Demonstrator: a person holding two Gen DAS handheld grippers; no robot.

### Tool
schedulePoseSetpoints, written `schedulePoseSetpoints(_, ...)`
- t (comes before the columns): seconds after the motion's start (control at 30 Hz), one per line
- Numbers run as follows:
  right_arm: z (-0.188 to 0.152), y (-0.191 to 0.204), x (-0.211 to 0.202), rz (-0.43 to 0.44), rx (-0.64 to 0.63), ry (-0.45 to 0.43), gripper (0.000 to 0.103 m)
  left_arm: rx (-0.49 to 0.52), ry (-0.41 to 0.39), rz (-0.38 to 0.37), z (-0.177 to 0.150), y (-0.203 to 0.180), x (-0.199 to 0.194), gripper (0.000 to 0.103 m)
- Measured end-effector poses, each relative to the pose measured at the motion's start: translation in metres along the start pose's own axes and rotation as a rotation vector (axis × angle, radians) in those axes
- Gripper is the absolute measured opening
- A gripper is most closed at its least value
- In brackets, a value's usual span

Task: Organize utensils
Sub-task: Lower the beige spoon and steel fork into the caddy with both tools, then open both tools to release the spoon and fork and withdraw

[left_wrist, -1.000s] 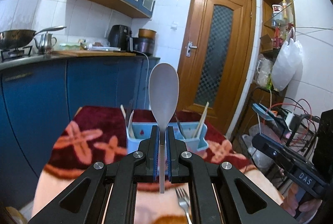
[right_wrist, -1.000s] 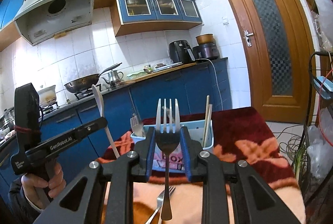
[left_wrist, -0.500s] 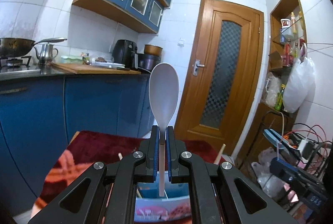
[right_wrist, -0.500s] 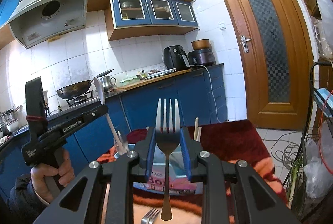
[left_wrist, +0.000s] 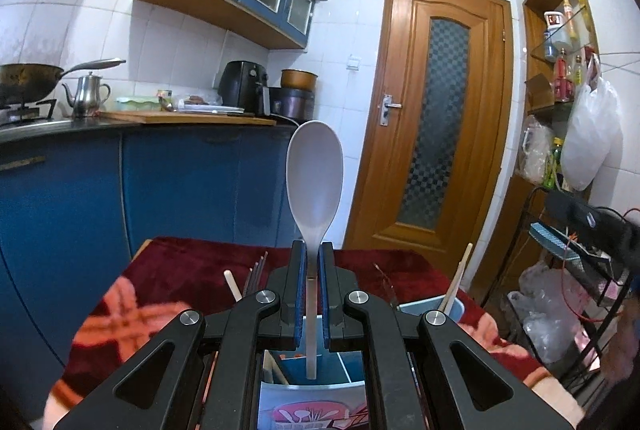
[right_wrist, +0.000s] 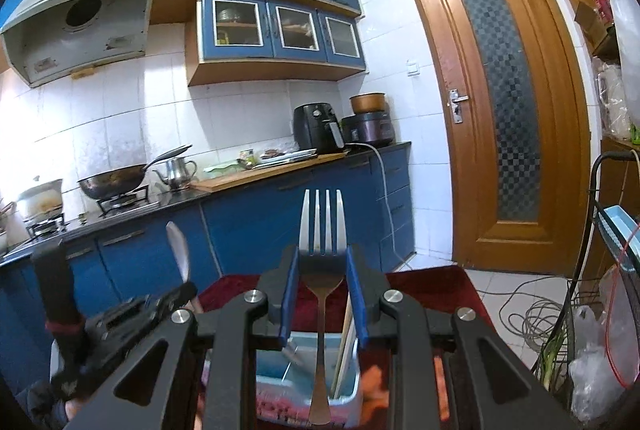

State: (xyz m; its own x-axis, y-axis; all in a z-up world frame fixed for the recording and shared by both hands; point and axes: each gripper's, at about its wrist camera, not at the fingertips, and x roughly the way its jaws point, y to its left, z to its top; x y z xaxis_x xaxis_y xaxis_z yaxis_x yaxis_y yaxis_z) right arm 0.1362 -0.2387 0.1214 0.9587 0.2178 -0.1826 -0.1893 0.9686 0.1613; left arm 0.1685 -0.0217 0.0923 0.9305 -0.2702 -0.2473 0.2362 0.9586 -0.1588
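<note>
The left gripper is clamping one pale grey spoon by its neck, jaws drawn in narrow around the thin handle. The spoon is standing upright, bowl above the fingertips and the handle end hanging down between the fingers, over a blue utensil box that is sitting directly below and just ahead of the jaws. The box is showing two compartments from this side, split by a pale divider. To the left of the left gripper's fingers, one pale stick end and a cluster of dark thin tines are poking up out of the box; how many utensils those tines belong to cannot be told. To the right of the fingers, one wooden chopstick is leaning out of the box's right end.

The right gripper is gripping one metal fork across its shoulders, jaws partly closed on it. The fork is standing upright with four tines above the fingertips and its handle hanging down over the same blue box. Just right of the fork's handle, pale chopsticks are leaning inside the box; they look like two but the count is unclear. Left of the right gripper, the other gripper is showing with its spoon raised.

The box is resting on a red patterned cloth that is spreading out on both sides of both grippers.
</note>
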Motion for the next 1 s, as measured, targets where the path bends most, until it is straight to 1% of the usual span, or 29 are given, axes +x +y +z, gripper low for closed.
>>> schedulePoseSetpoints(0.13, -0.002, 0.003, 0.020, -0.047, -0.021, 0.007, 0.026, 0.050, 0.019, -0.005, -0.008, -0.004, 0.007, 0.006)
schedulePoseSetpoints(0.27, -0.019, 0.002, 0.041, -0.076, -0.018, 0.061, 0.026, 0.086, 0.042, -0.023, -0.017, -0.008, 0.012, 0.006)
schedulePoseSetpoints(0.33, -0.029, 0.002, 0.048, -0.084, -0.017, 0.093, 0.026, 0.096, 0.067, -0.037, -0.021, -0.009, 0.015, 0.006)
schedulePoseSetpoints(0.4, -0.040, 0.002, 0.054, -0.086, -0.013, 0.120, 0.026, 0.081, 0.094, -0.051, -0.025, -0.007, 0.019, 0.006)
schedulePoseSetpoints(0.5, -0.051, 0.001, 0.057, -0.076, 0.011, 0.147, 0.027, 0.033, 0.128, -0.075, -0.029, 0.000, 0.024, 0.006)
schedulePoseSetpoints(0.6, -0.056, 0.000, 0.055, -0.068, 0.023, 0.153, 0.028, 0.001, 0.161, -0.083, -0.030, 0.005, 0.028, 0.007)
schedulePoseSetpoints(0.63, -0.056, 0.001, 0.054, -0.065, 0.023, 0.153, 0.028, -0.005, 0.167, -0.080, -0.030, 0.006, 0.029, 0.010)
schedulePoseSetpoints(0.67, -0.055, 0.000, 0.053, -0.061, 0.025, 0.152, 0.030, -0.014, 0.173, -0.077, -0.030, 0.007, 0.029, 0.014)
schedulePoseSetpoints(0.7, -0.053, 0.000, 0.050, -0.057, 0.027, 0.147, 0.034, -0.021, 0.178, -0.076, -0.030, 0.008, 0.029, 0.016)
schedulePoseSetpoints(0.77, -0.050, 0.001, 0.042, -0.046, 0.032, 0.135, 0.035, -0.033, 0.183, -0.075, -0.030, 0.009, 0.027, 0.025)
schedulePoseSetpoints(0.9, -0.045, 0.002, 0.028, -0.039, 0.044, 0.129, 0.035, -0.038, 0.179, -0.067, -0.025, 0.007, 0.016, 0.026)
schedulePoseSetpoints(1.0, -0.045, 0.003, 0.015, -0.032, 0.059, 0.143, 0.035, -0.032, 0.177, -0.065, -0.022, 0.005, 0.004, 0.026)
